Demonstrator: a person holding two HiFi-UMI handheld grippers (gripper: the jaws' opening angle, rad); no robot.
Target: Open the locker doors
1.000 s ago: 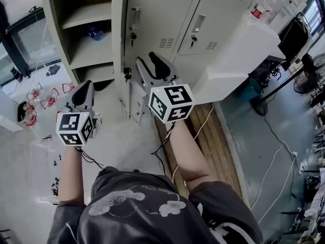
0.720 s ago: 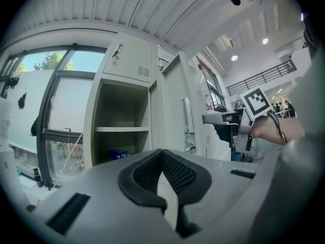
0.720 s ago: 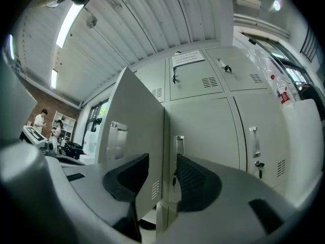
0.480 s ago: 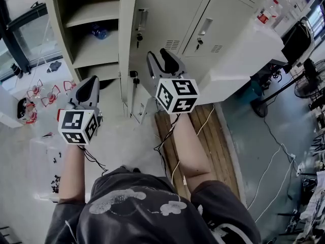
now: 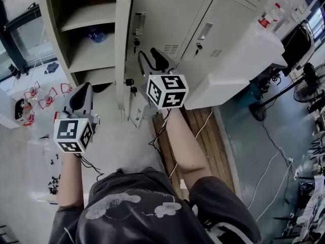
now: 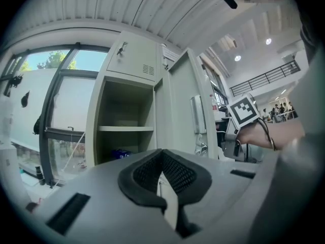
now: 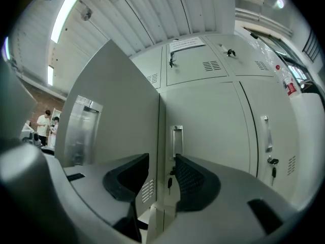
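Pale floor [image 5: 114,146] lies under us, and grey lockers [image 5: 228,60] run across the top of the head view. We note the leftmost locker door [image 5: 121,39] swung out, edge toward us, baring its shelves [image 5: 84,57]. A blue item [image 5: 95,33] lies on one shelf. Next door [image 5: 162,14] to its right is closed, with keys [image 5: 135,40] hanging at its lock. Right tool [image 5: 149,54], at frame centre, has its jaws parted. In its own view the open door's edge shows in the gap, with neither pad pressing on it. Left tool [image 5: 84,90], at lower left and well apart from the lockers, is clenched on nothing.
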